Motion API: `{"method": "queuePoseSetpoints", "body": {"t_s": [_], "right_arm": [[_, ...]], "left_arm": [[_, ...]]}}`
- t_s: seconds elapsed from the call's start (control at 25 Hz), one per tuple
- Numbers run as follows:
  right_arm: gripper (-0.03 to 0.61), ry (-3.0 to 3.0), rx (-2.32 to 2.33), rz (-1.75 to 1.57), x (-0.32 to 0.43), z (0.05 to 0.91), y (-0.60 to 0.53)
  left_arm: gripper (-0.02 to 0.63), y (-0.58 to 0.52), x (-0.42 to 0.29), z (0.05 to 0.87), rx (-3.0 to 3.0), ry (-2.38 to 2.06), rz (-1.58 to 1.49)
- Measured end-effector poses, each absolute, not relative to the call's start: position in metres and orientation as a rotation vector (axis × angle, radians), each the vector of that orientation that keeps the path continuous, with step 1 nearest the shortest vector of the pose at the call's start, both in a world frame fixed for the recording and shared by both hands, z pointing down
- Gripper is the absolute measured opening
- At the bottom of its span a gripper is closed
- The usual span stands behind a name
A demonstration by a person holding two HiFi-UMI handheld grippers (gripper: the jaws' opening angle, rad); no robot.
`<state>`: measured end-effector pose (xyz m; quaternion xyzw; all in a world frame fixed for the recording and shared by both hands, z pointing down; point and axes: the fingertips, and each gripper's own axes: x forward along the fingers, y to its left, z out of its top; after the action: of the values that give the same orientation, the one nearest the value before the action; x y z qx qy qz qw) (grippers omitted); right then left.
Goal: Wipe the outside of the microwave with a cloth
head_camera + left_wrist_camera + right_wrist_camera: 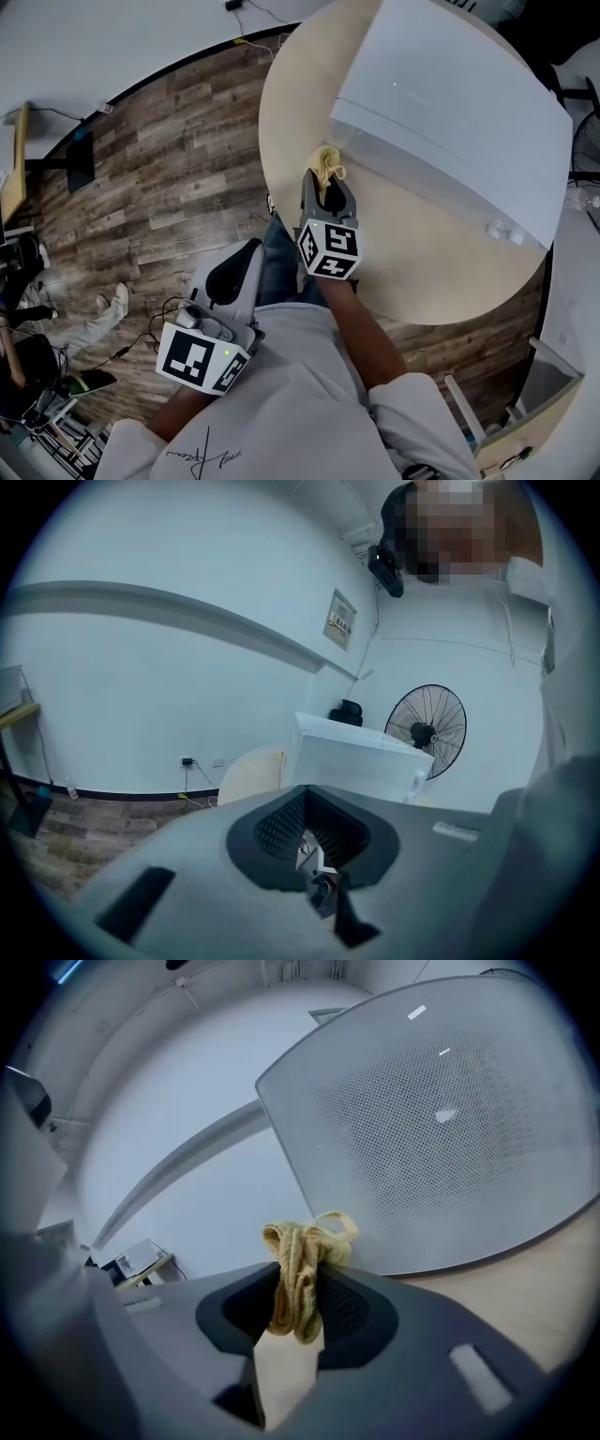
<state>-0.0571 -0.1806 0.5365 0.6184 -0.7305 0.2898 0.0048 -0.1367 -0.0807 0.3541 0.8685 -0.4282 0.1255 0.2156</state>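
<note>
The white microwave (450,122) stands on the round beige table (441,262); its perforated grey door (450,1119) fills the right gripper view. My right gripper (328,192) is shut on a bunched yellow cloth (327,165), which sticks out past the jaws right at the microwave's lower front corner. In the right gripper view the cloth (302,1269) hangs between the closed jaws, close to the door's left edge. My left gripper (230,281) is held low beside the person's body, away from the table, jaws shut with nothing in them. From there the microwave (361,757) appears far off.
A wood floor (159,159) lies to the left of the table. A standing fan (427,726) is behind the microwave in the left gripper view. A wall socket with cables (187,761) sits near the floor. Clutter and another person's legs (94,314) are at far left.
</note>
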Motion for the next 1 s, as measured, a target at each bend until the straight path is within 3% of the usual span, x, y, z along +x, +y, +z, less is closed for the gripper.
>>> {"method": "queuePoseSetpoints", "body": {"t_s": [1.0], "right_arm": [[0.123, -2.332, 2.005, 0.796, 0.013, 0.478, -0.114]], "left_arm": [[-0.008, -0.051, -0.101, 0.342, 2.504, -1.112, 0.322]]}}
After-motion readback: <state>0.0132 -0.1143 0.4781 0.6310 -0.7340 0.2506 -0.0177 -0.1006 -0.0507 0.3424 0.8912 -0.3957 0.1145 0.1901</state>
